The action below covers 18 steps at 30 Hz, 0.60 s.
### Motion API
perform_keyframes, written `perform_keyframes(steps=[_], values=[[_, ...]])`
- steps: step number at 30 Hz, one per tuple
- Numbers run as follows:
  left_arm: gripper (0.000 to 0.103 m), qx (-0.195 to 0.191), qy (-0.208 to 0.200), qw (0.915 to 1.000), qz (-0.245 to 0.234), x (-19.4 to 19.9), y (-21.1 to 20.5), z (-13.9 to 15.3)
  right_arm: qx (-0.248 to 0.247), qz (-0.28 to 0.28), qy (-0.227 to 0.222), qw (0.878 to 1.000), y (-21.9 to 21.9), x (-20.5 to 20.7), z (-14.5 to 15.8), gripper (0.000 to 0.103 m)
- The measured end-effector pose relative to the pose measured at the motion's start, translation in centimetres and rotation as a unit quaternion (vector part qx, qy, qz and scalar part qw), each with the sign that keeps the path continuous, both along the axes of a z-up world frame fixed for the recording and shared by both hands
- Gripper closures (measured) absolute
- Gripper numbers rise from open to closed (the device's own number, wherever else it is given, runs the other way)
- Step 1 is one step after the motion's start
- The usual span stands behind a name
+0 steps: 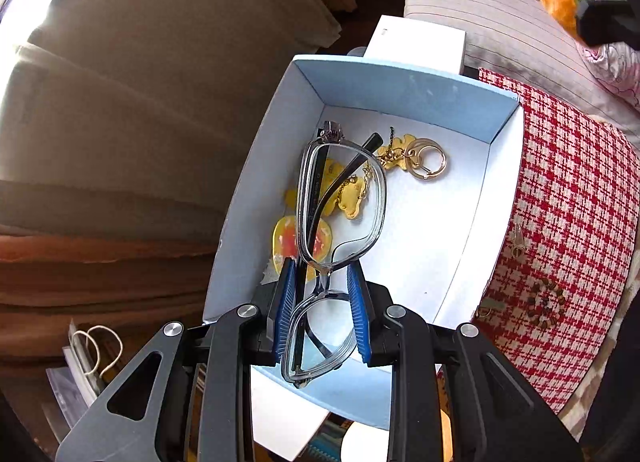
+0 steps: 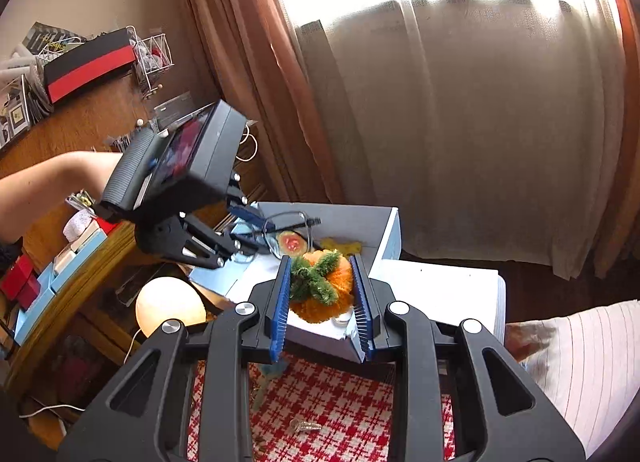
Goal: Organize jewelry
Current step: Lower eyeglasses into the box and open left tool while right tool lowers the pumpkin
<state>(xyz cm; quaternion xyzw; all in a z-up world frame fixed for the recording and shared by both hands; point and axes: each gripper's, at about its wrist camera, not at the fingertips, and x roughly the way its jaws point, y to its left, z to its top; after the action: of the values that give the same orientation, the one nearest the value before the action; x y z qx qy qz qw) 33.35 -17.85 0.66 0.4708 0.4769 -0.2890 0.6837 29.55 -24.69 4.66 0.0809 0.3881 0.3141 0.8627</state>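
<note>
The left tongs (image 1: 322, 302) are closed on the folded glasses (image 1: 340, 201) above the open blue box (image 1: 400, 97), where a gold keyring (image 1: 426, 161) lies, while the right tongs (image 2: 322, 302) grip an orange pompom ornament (image 2: 324, 290) near the same box (image 2: 384, 229).

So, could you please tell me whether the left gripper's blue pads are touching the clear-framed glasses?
Touching: the left wrist view shows both pads pressed against the glasses at the bridge.

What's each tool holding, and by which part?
Left tool: eyeglasses, by the bridge. Right tool: orange fuzzy charm, across its sides.
</note>
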Motion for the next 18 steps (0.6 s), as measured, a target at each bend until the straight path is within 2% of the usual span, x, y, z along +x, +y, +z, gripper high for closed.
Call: perform_keyframes(steps=[9, 14, 18], values=[[0.076, -0.005, 0.013, 0.9999, -0.007, -0.3, 0.4, -2.1, 0.011, 0.016, 0.033, 0.999, 0.6, 5.6, 0.6, 0.074], [0.076, -0.009, 0.014, 0.9998, -0.014, -0.9, 0.3, -2.8, 0.009, 0.035, 0.103, 0.994, 2.1, 9.7, -1.1, 0.074], [0.076, -0.017, 0.012, 0.9997, -0.013, -0.7, 0.4, -3.0, 0.010, 0.043, 0.176, 0.983, 3.7, 12.6, -2.8, 0.074]])
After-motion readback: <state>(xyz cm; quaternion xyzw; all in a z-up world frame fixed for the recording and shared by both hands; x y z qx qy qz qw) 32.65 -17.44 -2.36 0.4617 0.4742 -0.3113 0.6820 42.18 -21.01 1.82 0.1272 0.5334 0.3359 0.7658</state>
